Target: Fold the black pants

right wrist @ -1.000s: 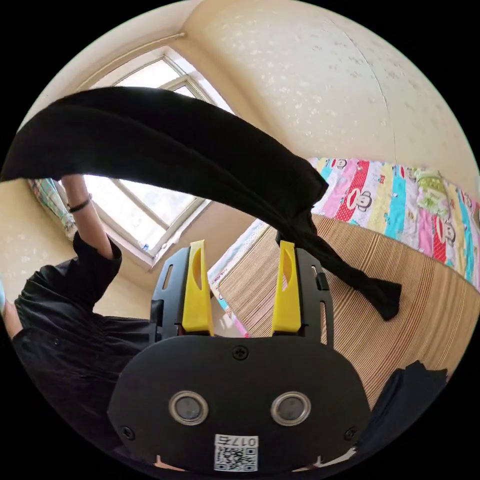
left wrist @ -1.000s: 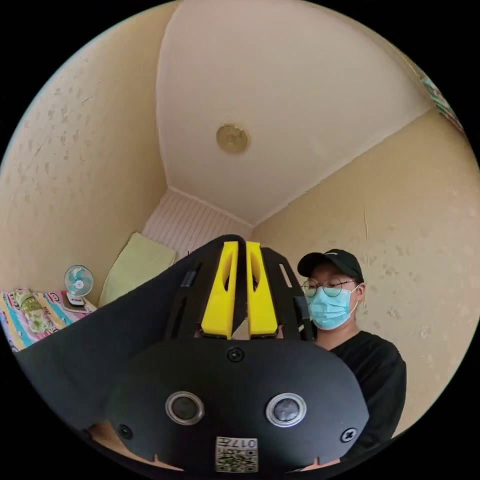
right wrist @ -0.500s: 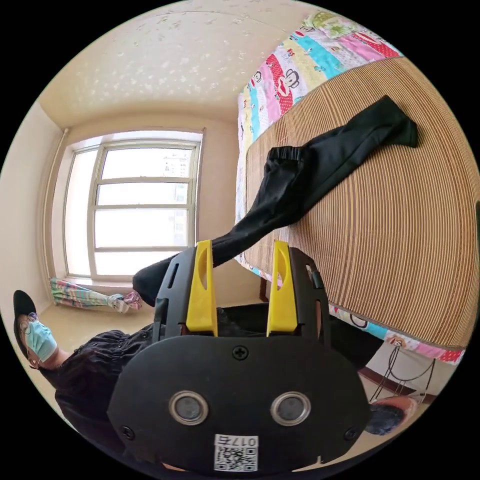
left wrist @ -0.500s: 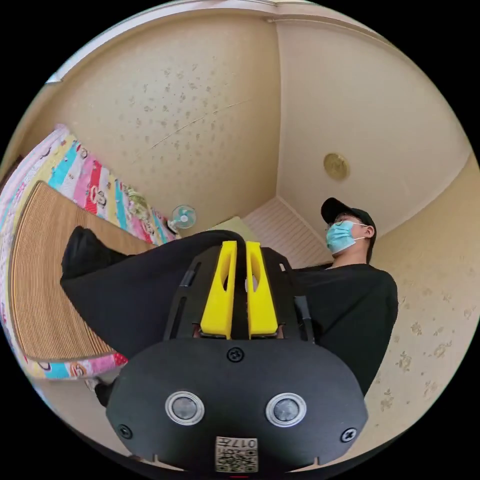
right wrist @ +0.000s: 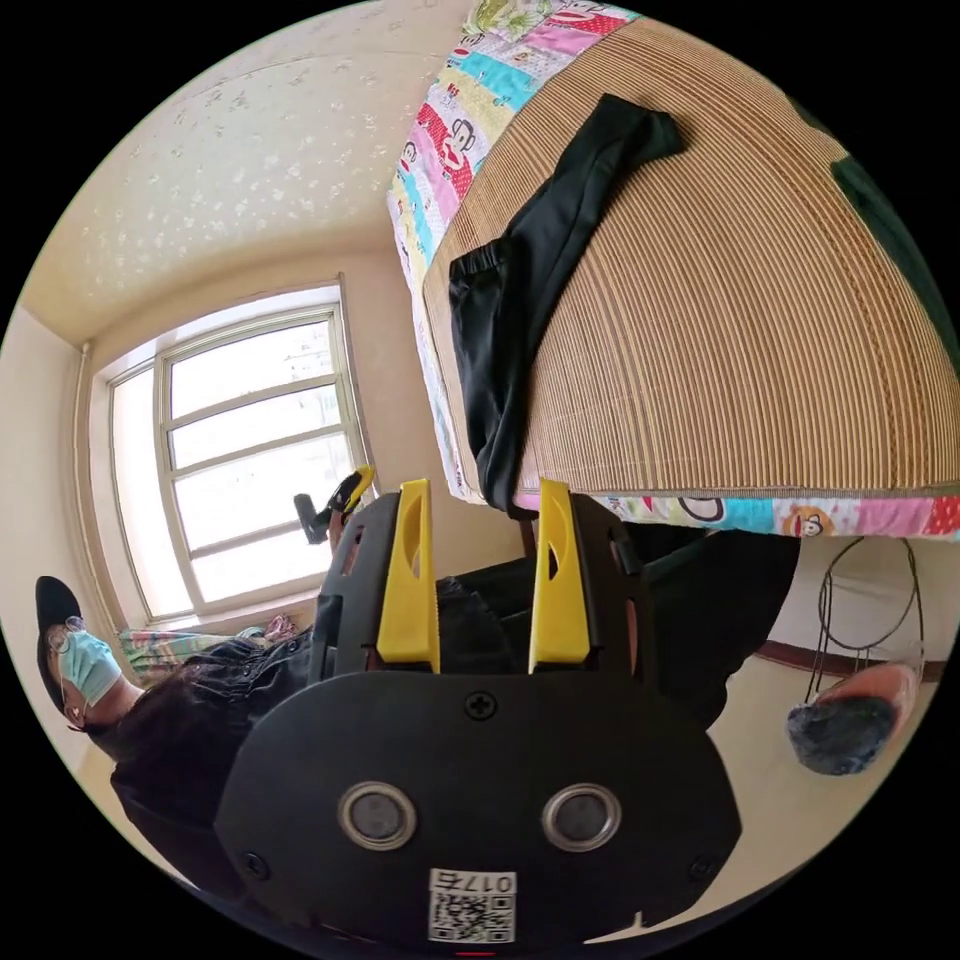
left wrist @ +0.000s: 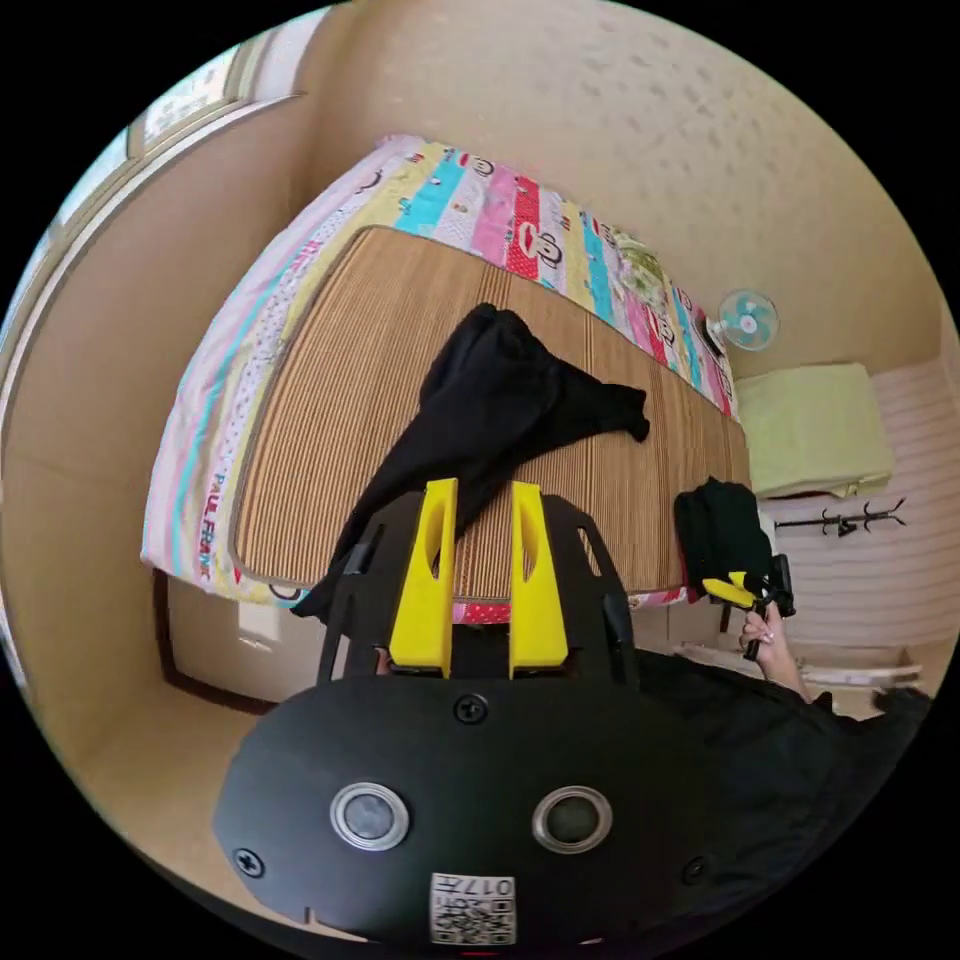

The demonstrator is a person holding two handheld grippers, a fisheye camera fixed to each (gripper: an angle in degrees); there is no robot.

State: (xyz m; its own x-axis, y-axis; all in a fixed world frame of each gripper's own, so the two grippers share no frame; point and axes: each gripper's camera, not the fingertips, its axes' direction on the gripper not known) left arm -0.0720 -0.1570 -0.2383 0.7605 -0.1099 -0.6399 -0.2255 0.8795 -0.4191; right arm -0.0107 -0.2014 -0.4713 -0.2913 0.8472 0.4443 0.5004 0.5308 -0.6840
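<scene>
Both claws stand parted and empty: the left gripper [left wrist: 468, 570] and right gripper [right wrist: 481, 575] hang off the bed's near edge. Black pants [left wrist: 490, 400] lie bunched on the bamboo mat [left wrist: 340, 400], one end drooping over that edge. Folding looks not yet begun; next, the pants likely need spreading flat. A second dark garment [left wrist: 720, 525] occupies the mat's corner; bare mat lies between.

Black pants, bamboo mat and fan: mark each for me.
black pants [left wrist: 490, 400], left gripper view, bunched middle.
bamboo mat [right wrist: 740, 330], right gripper view, bare slats.
fan [left wrist: 747, 320], left gripper view, round grille.
</scene>
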